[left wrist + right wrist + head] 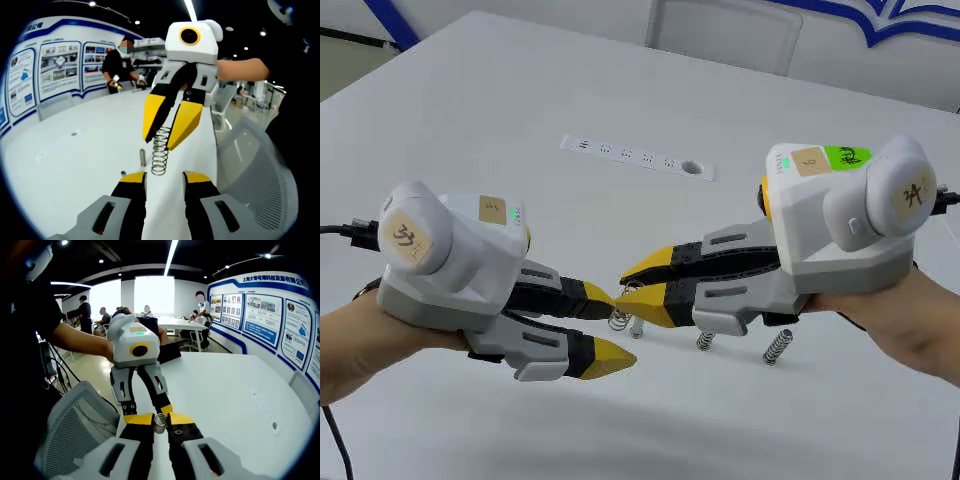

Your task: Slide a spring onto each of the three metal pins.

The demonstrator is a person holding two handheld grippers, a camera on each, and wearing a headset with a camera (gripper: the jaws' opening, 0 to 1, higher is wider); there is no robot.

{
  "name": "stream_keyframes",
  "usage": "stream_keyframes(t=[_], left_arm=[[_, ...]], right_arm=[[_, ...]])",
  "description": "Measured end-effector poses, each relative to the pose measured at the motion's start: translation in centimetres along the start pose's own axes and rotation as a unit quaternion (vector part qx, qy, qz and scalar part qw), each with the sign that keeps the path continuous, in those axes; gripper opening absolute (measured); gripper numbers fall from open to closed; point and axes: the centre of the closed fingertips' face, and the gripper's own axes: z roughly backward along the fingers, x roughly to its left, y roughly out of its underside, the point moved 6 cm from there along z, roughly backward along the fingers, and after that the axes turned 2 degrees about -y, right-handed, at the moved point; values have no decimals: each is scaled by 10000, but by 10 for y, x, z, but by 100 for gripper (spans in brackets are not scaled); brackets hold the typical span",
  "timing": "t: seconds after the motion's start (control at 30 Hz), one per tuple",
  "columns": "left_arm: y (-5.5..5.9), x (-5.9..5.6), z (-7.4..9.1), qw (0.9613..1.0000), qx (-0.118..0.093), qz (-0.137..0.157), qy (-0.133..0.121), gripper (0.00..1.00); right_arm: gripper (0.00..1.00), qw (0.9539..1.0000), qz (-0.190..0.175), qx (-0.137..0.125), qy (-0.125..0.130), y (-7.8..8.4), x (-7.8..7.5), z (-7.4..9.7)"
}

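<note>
- One spring [160, 151] is pinched by its upper coils between the fingers of the right gripper [160, 142]. The rest of it hangs free below the yellow tips, toward the counter [75, 165].
- Seen along the right gripper's own fingers, the coil is clamped right at the tips, so the grip is judged shallow.
- Just beside the hanging end, a short upright pin [142, 156] stands on the counter. Whether it is bare cannot be told.
- The spring is judged not yet seated, since its lower end sits to one side of the pin and not over it.
- The left gripper [165, 176] is held just beneath, with its fingers wide and nothing between them.
- Under the right gripper, in the head view, a short spring [705, 341] and a tilted spring [777, 346] are seen on the counter. Whether either is on a pin cannot be told.
- Farther back a strip [638, 157] lies flat, well apart from the work.
- Risks, as judged:
  - The spring may be squeezed out of the shallow pinch and lost across the counter.
  - If the spring is lowered off-axis, its bottom coil may catch the pin's tip, and the spring may buckle or the pin be tipped.
  - The tilted spring may be knocked by the right gripper's body, which hangs close over it.
</note>
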Motion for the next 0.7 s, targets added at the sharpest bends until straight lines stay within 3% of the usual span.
stream_keyframes(t=[0.2, 0.5, 0.7], left_arm=[[4, 6, 9, 9998, 2, 128, -172, 43], [14, 14, 13, 9985, 182, 225, -469, 66], [20, 17, 17, 9975, 226, 239, -621, 73]], right_arm=[[11, 9992, 30, 86, 378, 2, -23, 2], [11, 9946, -182, 438, 927, 28, -56, -1], [11, 9922, -302, 657, 1020, 46, -68, -11]])
